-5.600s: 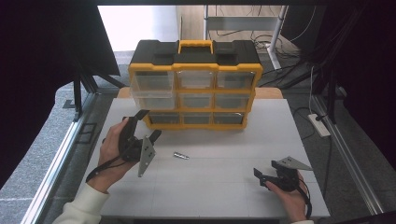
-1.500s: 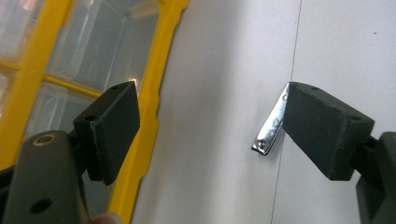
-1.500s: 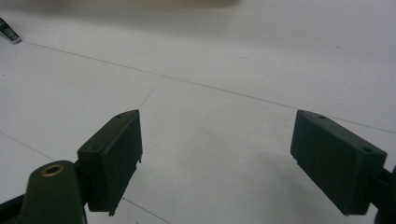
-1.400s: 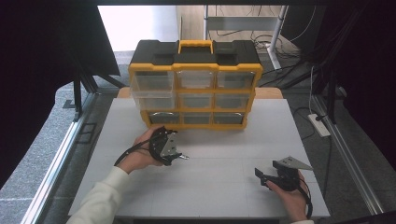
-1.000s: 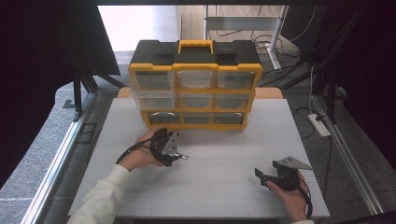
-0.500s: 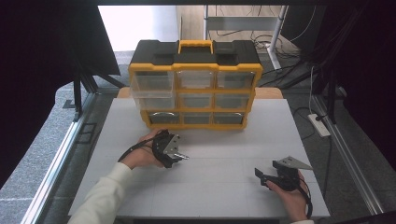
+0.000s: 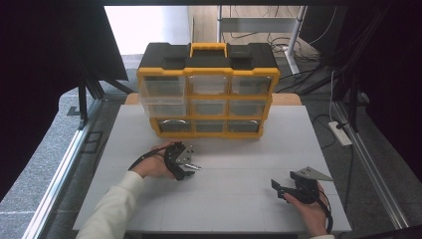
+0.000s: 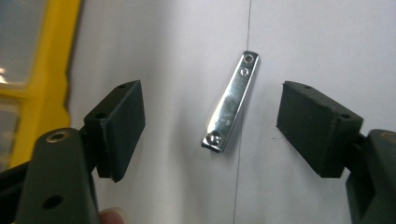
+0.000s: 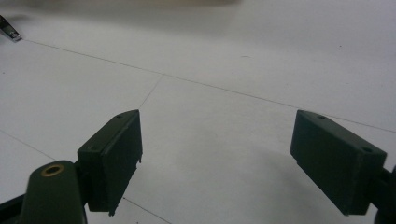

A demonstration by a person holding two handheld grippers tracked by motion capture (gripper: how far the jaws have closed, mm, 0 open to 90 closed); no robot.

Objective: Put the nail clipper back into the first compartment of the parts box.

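A small chrome nail clipper point(image 8: 231, 105) lies flat on the white table point(image 7: 239, 209), in front of the yellow and black drawer organizer point(image 7: 208, 89). My left gripper point(image 7: 187, 167) points down at it, and its jaws have just been closing. The clipper point(image 7: 194, 167) sits between the pads point(image 8: 121, 121) with a gap on each side, so nothing presses on it. My right gripper point(image 7: 277, 187) rests low at the table's front right, open, with only bare table between its pads point(image 9: 112, 158). The clipper's tip point(image 9: 9, 28) shows far off in the right gripper view.
The organizer stands at the back middle of the table with three rows of clear drawers facing me. A white power strip point(image 7: 341, 133) lies on the floor to the right. Metal rails point(image 7: 64, 169) run along both sides of the table.
My left hand has come from the table's left side to the clipper and lowered over it. Over the last second it shifted slightly. The right hand has kept still.
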